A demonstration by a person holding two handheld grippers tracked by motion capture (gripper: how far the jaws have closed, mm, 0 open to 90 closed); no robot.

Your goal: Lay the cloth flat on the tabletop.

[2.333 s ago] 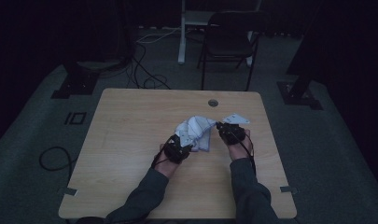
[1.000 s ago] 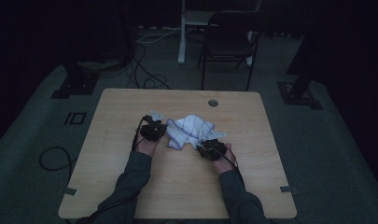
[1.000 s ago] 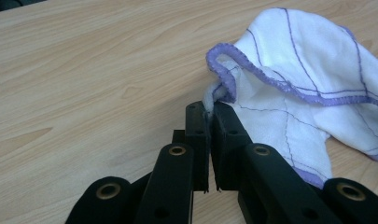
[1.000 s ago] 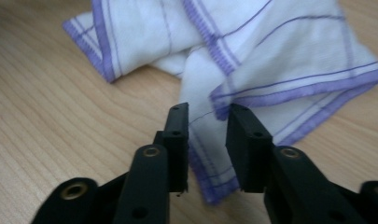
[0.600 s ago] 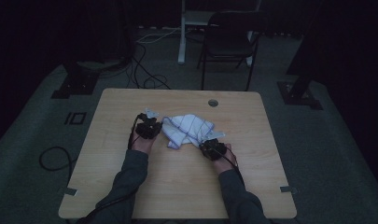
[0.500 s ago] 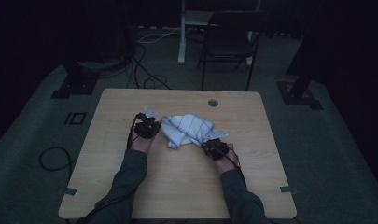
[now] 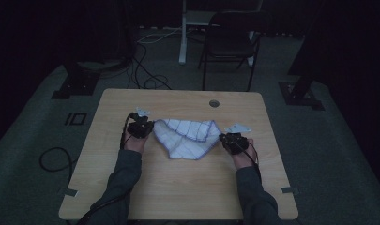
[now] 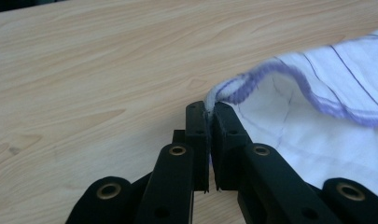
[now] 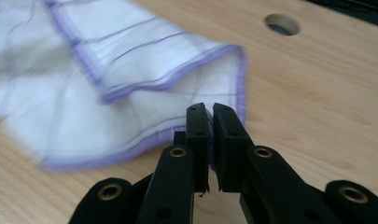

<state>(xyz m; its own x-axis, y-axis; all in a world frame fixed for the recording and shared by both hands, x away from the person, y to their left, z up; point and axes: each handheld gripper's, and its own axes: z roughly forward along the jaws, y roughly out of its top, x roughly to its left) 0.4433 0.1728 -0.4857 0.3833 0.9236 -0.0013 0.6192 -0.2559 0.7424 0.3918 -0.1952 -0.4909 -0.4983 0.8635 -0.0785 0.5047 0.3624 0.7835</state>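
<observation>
A white cloth [image 7: 187, 138] with purple edges lies spread on the table [image 7: 187, 197], between the two tools. The left tool [image 8: 209, 116] is pinched tight on one purple corner. The right tool [image 9: 211, 119] is closed on the cloth's other edge. A round hole [image 9: 281, 23] sits in the table beyond it.

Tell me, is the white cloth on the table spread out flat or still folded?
Partly spread, not flat. The cloth is stretched between the left gripper and the right gripper, but one purple-edged layer overlaps another and it narrows to a point.
</observation>
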